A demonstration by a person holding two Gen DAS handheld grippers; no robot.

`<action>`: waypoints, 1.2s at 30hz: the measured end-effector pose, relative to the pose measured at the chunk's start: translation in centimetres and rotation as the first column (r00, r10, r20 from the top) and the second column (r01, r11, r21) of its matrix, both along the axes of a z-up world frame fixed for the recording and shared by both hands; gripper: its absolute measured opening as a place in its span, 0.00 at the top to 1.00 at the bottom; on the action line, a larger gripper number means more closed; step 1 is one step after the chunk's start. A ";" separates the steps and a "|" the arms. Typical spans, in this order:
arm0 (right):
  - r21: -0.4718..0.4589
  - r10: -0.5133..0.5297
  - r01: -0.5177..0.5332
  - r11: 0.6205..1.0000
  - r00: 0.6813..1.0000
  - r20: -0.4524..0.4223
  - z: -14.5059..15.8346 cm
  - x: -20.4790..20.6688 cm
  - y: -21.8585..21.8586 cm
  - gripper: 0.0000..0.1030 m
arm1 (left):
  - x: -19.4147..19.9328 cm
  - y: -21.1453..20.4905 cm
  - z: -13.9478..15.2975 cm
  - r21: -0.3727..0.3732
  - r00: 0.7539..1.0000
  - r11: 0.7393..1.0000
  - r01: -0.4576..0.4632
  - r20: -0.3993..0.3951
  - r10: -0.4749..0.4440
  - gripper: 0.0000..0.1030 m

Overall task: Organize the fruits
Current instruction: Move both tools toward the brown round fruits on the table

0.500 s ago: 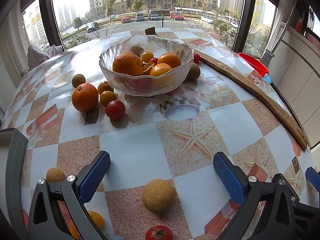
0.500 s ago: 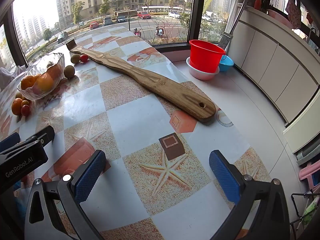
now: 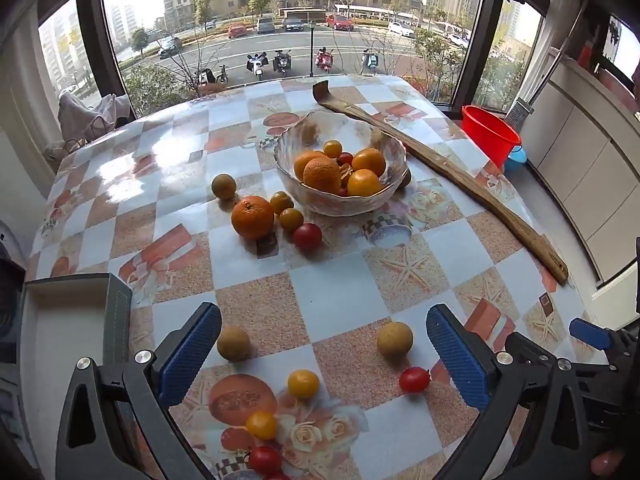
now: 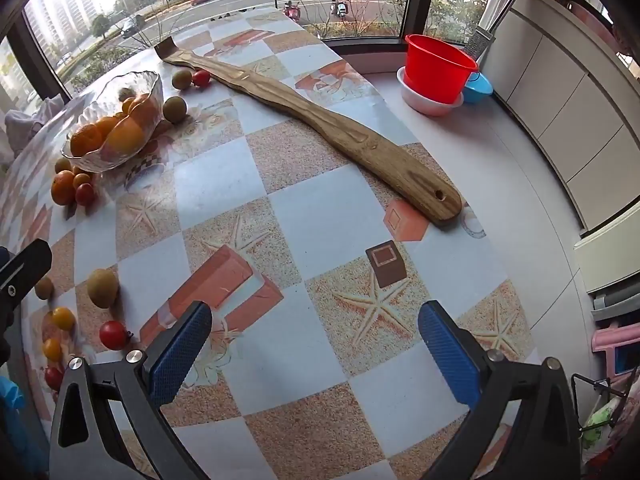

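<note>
**Desk:** Glass bowl (image 3: 340, 196) is sitting mid-counter, already carrying oranges and small fruit. Which tool is hanging nearer the loose pieces?

**Photographer:** Left tool (image 3: 324, 356), plainly. It is hovering with jaws spread wide and nothing between them, above a scatter of fruit at the near edge of the counter (image 3: 336, 300): two tan round fruits (image 3: 234, 343), two yellow tomatoes (image 3: 303, 383) and red tomatoes (image 3: 414, 379).

**Desk:** And the relation to the tool?

**Photographer:** One tan fruit is lying just beside the left pad, the other (image 3: 394, 339) just inside the right pad, the yellow and red ones between and below. All are round, so no long axis is mattering. The bowl is lying straight ahead, well apart.

**Desk:** The right tool (image 4: 316, 356)?

**Photographer:** Also gaping wide and empty, pointing over bare checked cloth; the same scatter is lying off to its left, near the wooden board (image 4: 320, 120) only at a distance.

**Desk:** Judgement?

**Photographer:** The left is looking better placed to be picking next.
</note>
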State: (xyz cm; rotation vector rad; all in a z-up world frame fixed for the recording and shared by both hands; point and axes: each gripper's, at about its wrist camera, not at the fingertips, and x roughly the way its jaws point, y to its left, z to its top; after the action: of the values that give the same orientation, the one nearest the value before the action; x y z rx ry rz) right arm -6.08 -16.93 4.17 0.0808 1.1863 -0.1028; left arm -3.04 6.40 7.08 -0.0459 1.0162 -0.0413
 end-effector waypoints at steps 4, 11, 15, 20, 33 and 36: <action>0.072 0.024 -0.022 0.997 0.999 -0.035 1.2 -0.7 2.2 0.00 | -0.3 3.2 -1.0 0.008 0.986 0.999 -0.046 -0.162 0.047 0.00; 0.140 0.065 -0.052 0.989 0.993 -0.095 1.9 -0.8 6.2 0.00 | -1.8 6.4 -2.2 0.070 0.964 0.995 -0.073 -0.249 0.089 0.00; 0.129 0.059 -0.044 0.991 0.991 -0.117 2.2 -0.8 7.6 0.00 | -2.2 7.3 -1.8 0.075 0.961 0.996 -0.055 -0.265 0.073 0.00; 0.101 0.044 -0.033 0.994 0.992 -0.114 3.0 -1.7 8.8 0.00 | -2.4 8.2 -0.8 0.052 0.962 0.998 -0.031 -0.269 0.044 0.00; 0.024 -0.011 0.014 1.000 0.991 -0.132 3.1 -3.9 10.6 0.00 | -3.6 9.7 0.5 0.047 0.973 0.998 0.049 -0.229 -0.037 0.00; 0.019 -0.014 0.016 1.000 0.992 -0.129 3.1 -4.1 10.8 0.00 | -3.8 9.8 0.5 0.044 0.973 0.998 0.052 -0.226 -0.040 0.00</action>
State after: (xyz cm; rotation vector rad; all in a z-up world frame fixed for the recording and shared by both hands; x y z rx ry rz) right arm -10.21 -6.11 7.29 0.1018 1.3156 -0.1109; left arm -6.87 16.19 7.53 0.0193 1.2446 -0.0540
